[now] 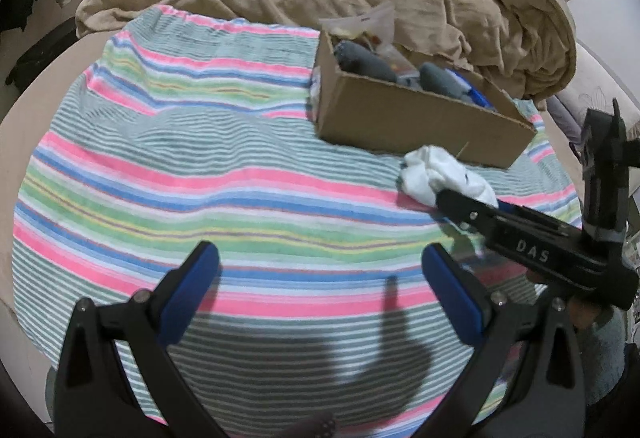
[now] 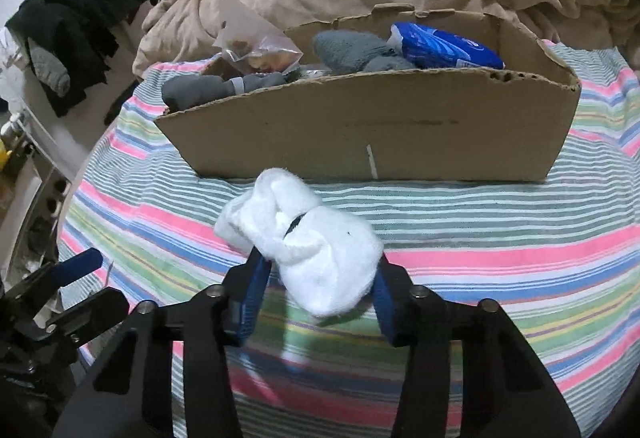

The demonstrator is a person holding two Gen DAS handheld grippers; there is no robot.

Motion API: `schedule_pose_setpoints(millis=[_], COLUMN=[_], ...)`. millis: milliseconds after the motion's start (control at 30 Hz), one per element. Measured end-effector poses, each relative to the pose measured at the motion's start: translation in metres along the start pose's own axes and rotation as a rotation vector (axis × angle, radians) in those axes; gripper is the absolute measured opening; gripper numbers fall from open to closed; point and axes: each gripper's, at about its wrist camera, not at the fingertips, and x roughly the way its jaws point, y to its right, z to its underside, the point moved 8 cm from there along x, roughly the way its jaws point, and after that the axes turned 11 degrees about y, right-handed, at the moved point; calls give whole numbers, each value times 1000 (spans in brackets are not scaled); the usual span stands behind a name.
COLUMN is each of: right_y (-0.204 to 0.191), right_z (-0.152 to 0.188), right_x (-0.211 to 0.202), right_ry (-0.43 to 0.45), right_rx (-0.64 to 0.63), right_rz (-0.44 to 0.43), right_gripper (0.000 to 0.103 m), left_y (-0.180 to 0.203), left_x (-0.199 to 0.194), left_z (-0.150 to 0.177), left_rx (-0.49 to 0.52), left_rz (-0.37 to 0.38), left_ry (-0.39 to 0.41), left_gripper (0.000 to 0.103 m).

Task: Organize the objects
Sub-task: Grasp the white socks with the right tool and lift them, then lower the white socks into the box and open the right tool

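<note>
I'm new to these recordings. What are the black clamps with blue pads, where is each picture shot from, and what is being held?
They are hand-held tongs, one per hand, each carrying a camera looking along its fingers. The left view shows the left tongs open and empty over the striped pastel towel. The right view shows the right tongs shut on a bundled white sock, just before the shallow brown cardboard box holding grey socks and a blue packet.
</note>
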Motion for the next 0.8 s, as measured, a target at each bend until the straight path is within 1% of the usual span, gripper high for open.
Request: schedule_pose_setpoints(millis=[67, 233, 367, 533, 633, 800], right_y=[1, 2, 11, 24, 31, 44], right_z=[0, -3, -12, -36, -56, -83], right_x=[-3, -18, -38, -61, -73, -75], right_ry=[-1, 16, 46, 110, 146, 165], right_rx=[-4, -47, -57, -57, -58, -77], right_rz=[-10, 2, 19, 41, 48, 58], right_gripper=[44, 43, 43, 43, 43, 43], left_y=[1, 7, 16, 30, 38, 51], left_x=[-1, -9, -17, -24, -28, -28], left_z=[0, -6, -15, -28, -40, -62], left_rx=[4, 18, 39, 61, 71, 86], left_rz=[-1, 9, 12, 29, 41, 55], left_ry=[2, 22, 49, 74, 93, 127], left_gripper=[102, 102, 102, 102, 102, 102])
